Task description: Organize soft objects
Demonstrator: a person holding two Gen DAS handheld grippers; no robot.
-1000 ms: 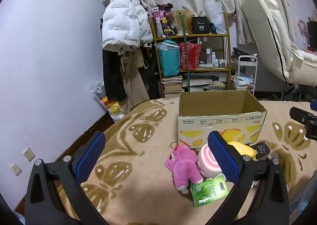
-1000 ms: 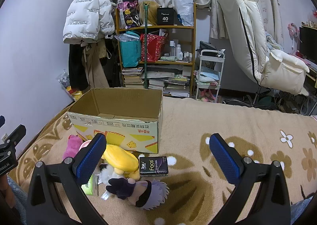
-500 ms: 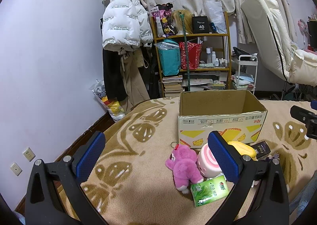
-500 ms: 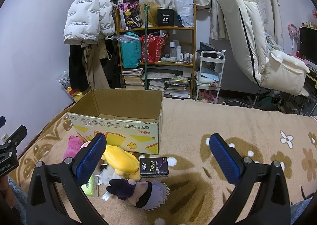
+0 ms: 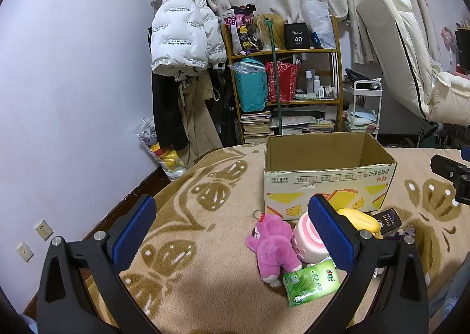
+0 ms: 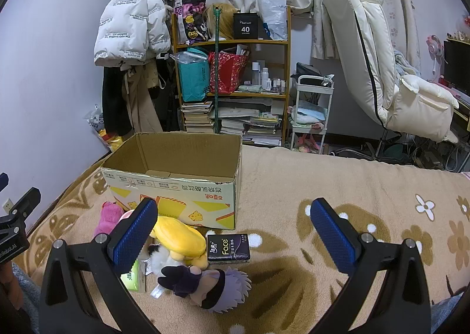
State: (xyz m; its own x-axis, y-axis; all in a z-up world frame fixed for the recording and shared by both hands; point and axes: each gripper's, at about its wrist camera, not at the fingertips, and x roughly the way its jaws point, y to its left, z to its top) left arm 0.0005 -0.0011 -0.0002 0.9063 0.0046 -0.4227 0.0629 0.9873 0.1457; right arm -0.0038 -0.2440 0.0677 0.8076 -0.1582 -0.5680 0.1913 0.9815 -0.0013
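An open cardboard box (image 5: 329, 184) (image 6: 176, 187) stands on the blanket-covered bed. In front of it lie a pink plush bear (image 5: 271, 243) (image 6: 108, 218), a pink-and-white round plush (image 5: 308, 243), a yellow plush (image 6: 179, 238) (image 5: 359, 218), a white-haired doll plush (image 6: 208, 285), a green tissue pack (image 5: 311, 282) (image 6: 132, 276) and a black tissue pack (image 6: 228, 247) (image 5: 387, 219). My left gripper (image 5: 232, 234) is open and empty above the blanket, left of the toys. My right gripper (image 6: 233, 237) is open and empty above the toys.
A beige blanket (image 6: 352, 187) with butterfly and flower patterns covers the bed. Behind it stand a cluttered shelf (image 6: 232, 69), hanging coats (image 5: 185, 40), a white cart (image 6: 311, 116) and a white recliner chair (image 6: 382, 69). The wall (image 5: 73, 84) is at the left.
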